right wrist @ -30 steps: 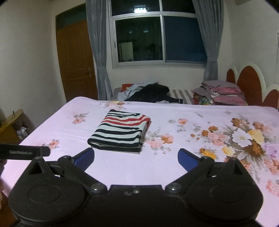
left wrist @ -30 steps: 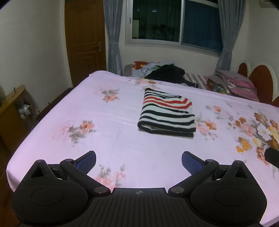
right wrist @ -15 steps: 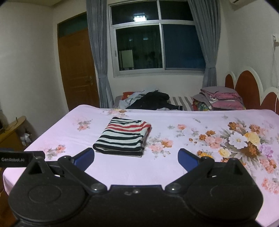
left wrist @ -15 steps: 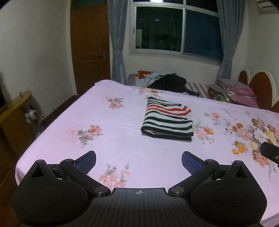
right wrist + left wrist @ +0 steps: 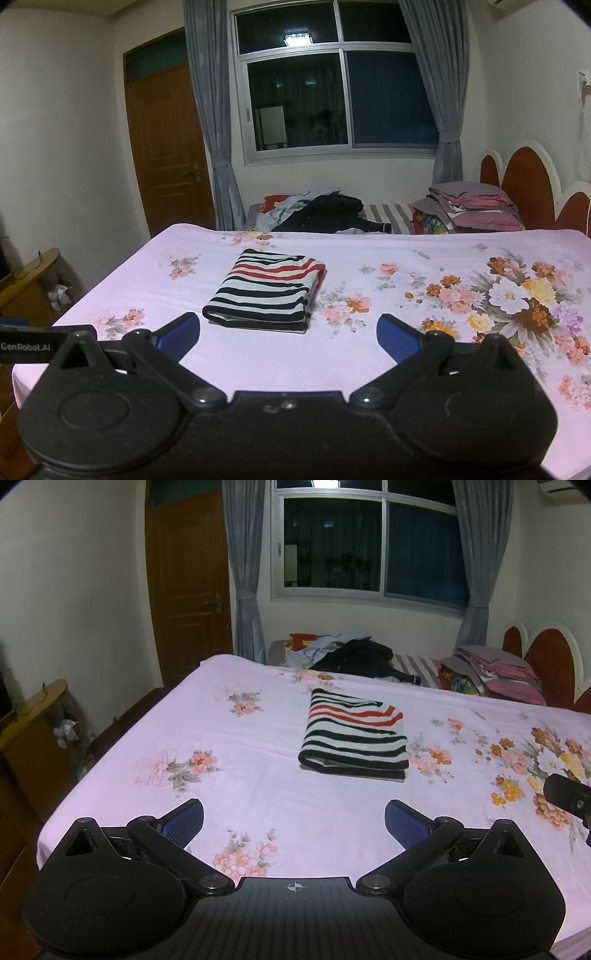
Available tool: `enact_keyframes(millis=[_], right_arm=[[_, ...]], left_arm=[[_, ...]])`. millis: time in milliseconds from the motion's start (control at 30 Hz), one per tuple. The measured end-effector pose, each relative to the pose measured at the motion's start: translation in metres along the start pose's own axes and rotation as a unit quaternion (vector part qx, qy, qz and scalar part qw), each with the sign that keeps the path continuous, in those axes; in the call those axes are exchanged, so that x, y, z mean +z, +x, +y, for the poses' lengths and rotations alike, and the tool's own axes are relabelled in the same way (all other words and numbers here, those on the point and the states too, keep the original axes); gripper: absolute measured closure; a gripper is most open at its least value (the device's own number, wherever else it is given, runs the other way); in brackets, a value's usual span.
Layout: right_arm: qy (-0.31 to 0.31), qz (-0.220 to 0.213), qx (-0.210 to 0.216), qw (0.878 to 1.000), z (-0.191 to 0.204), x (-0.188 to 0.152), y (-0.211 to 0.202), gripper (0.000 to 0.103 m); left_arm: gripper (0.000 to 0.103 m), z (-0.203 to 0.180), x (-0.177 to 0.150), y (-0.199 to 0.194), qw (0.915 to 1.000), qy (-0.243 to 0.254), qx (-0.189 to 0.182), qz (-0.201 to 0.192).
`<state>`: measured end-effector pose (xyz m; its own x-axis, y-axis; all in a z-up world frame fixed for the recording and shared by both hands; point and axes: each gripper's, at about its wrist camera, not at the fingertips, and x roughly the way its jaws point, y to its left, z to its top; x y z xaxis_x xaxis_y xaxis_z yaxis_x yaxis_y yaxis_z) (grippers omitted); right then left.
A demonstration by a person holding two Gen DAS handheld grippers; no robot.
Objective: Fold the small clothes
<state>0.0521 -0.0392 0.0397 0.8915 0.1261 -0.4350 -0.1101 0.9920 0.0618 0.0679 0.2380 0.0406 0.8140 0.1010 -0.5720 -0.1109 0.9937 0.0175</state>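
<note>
A striped garment [image 5: 354, 734], black, white and red, lies folded into a neat rectangle on the pink floral bed sheet [image 5: 240, 794]. It also shows in the right wrist view [image 5: 267, 290]. My left gripper [image 5: 294, 821] is open and empty, held above the near part of the bed, well short of the garment. My right gripper [image 5: 288, 334] is open and empty, close before the garment's near edge. The right gripper's tip shows at the right edge of the left wrist view [image 5: 569, 797].
A heap of loose clothes [image 5: 351, 657] lies at the bed's far side, with a stack of folded bedding [image 5: 495, 672] by the red headboard [image 5: 546, 657]. A wooden cabinet [image 5: 29, 738] stands left of the bed; a door [image 5: 188, 590] and window are behind.
Both grippers have drawn back and risen away from the folded garment, which looks smaller and farther. Both stayed open and empty. The garment has not moved.
</note>
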Motion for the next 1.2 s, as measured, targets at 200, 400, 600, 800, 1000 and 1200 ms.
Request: enact_keyframes(millis=[200,400,600,800,1000,1200], right_arm=[[-0.001,0.0,-0.001,1.0,0.001,0.0002,0.0002,0.001],[0.0,-0.001,0.0,1.0,0.0005,0.0002,-0.0005,0.001],[0.001,0.003,0.0,1.0,-0.0007,0.0018,-0.0007,0.001],[0.0,0.003,0.001,1.0,-0.0013,0.0025,-0.0002,0.001],[0.002,0.006,0.002,1.0,-0.0015,0.0031,0.0018,0.001],[0.003,0.006,0.002,1.0,-0.0015,0.0028,0.0025,0.0]], left_arm=[[0.0,-0.0018,0.0006,-0.0007,1.0,0.001,-0.002,0.0],[0.0,-0.0029,0.0012,-0.0004,1.0,0.001,-0.003,0.0],[0.0,-0.0034,0.0017,0.0001,1.0,0.001,-0.003,0.0],[0.0,-0.0034,0.0027,0.0006,1.0,0.0,-0.004,0.005],[0.0,-0.0018,0.0036,0.0028,1.0,0.0,-0.006,0.006],[0.0,-0.0022,0.0039,0.0041,1.0,0.001,-0.006,0.005]])
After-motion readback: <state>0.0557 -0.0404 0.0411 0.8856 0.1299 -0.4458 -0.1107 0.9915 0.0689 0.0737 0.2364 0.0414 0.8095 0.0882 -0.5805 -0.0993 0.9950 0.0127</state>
